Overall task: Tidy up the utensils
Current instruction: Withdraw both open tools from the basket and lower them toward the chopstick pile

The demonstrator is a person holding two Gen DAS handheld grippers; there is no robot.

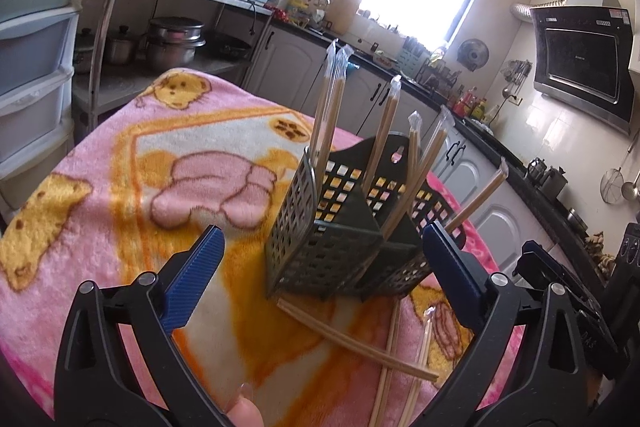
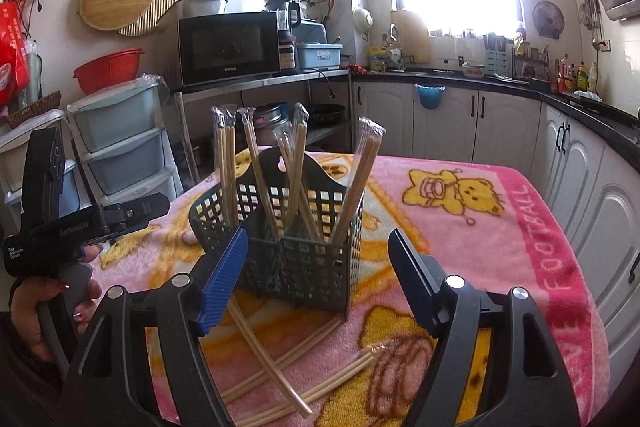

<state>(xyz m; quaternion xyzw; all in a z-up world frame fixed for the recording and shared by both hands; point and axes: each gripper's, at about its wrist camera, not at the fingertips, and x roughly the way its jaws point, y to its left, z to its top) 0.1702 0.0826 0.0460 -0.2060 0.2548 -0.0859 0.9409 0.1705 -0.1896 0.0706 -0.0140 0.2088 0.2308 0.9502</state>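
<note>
We see a dark green perforated utensil caddy point(image 2: 296, 239) standing upright on a table covered with a pink bear-print blanket point(image 2: 460, 227), its compartments already stuffed with plastic-wrapped chopstick pairs point(image 2: 298, 163) that lean out at different angles. More wrapped chopsticks point(image 2: 280, 359) lie loose and crossed on the blanket just in front of the caddy, on the near side; in the left wrist view the same loose chopsticks point(image 1: 360, 343) sit below the caddy point(image 1: 340, 243). Our left gripper point(image 1: 322, 287) has its blue-padded jaws spread wide apart with nothing between them, the caddy just beyond them. Our right gripper point(image 2: 318, 287) is likewise parted and empty, hanging above the loose chopsticks with the caddy just ahead. In the right wrist view the hand point(image 2: 48, 307) on the left gripper's handle shows at the near left. Behind the table stand a black microwave point(image 2: 228, 47) and a stack of pale blue plastic drawers point(image 2: 120, 143).
</note>
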